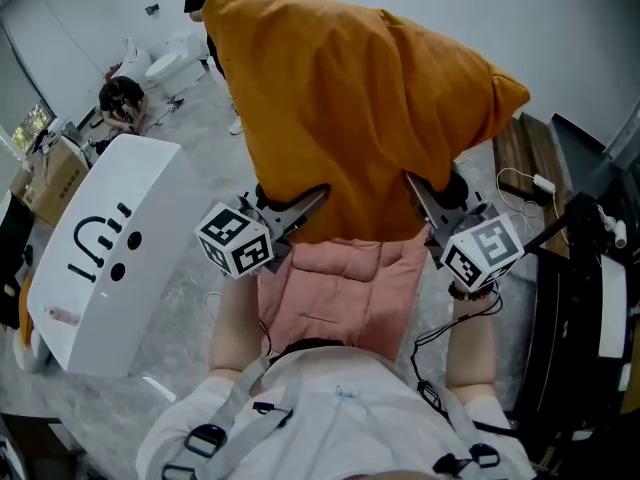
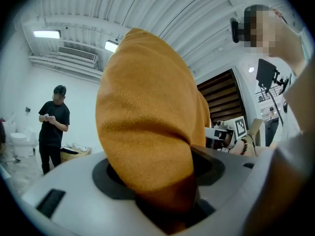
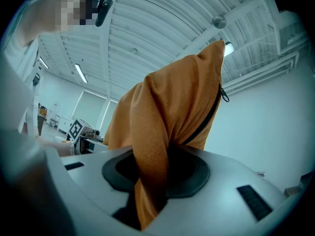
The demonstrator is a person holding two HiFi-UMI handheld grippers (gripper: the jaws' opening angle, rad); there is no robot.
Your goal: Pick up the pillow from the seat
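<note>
Orange pillow (image 1: 350,108) hangs above the pink seat (image 1: 340,288), with left gripper (image 1: 308,202) and right gripper (image 1: 418,194) each clamped on its lower edge.

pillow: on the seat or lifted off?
Lifted off. The left gripper and right gripper are clamped on the orange pillow at its lower edge, holding it above the pink seat cushion.

I can read no words or numbers. The white panel (image 1: 140,298) carries a black logo (arch, bars, two dots); left cube (image 1: 237,240) and right cube (image 1: 482,251) show square coded markers.
</note>
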